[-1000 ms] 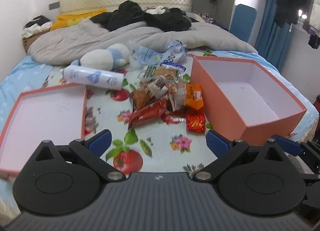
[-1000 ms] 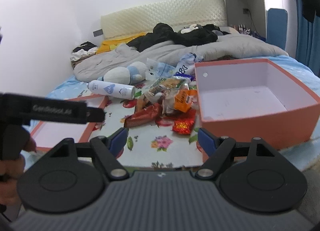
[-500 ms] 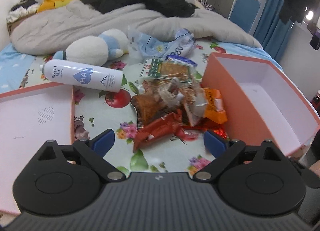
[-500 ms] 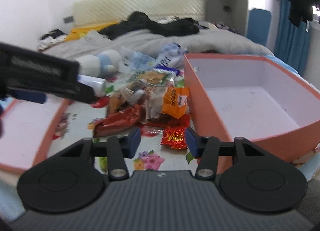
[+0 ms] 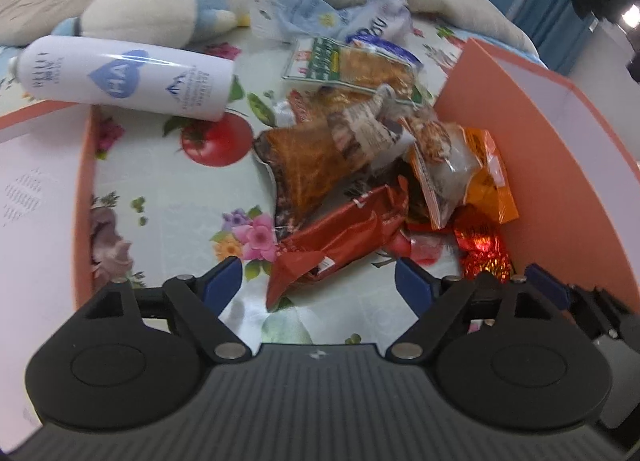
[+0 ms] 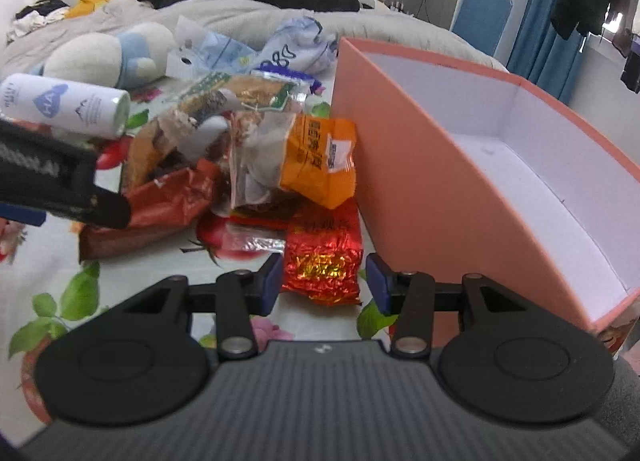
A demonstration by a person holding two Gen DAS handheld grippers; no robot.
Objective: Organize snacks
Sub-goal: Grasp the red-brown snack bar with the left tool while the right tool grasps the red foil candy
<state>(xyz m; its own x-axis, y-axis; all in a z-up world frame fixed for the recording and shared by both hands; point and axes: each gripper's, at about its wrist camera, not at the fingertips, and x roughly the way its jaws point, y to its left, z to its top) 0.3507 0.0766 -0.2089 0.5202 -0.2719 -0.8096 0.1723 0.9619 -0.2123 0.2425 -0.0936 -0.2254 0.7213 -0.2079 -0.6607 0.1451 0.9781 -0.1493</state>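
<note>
Left wrist view
Red wrapper [image 5: 340, 239]: long, crinkled, lying slantwise from near-left to far-right, at the front of the snack pile.
Left gripper [image 5: 318, 281]: fingers wide apart, nothing between the pads, just short of the wrapper.
Bottle [image 5: 120, 77]: white, on its side, cap to the left.

Right wrist view
Foil packet [image 6: 322, 261]: red-gold, shiny, flat on the floral sheet [image 6: 152, 273], beside the orange box [image 6: 420, 189].
Right gripper [image 6: 322, 281]: fingers parted either side of the packet's near end; contact unclear.
Box interior: white.
Room: bed, grey duvet [image 6: 248, 17], blue curtains [image 6: 548, 37].
</note>
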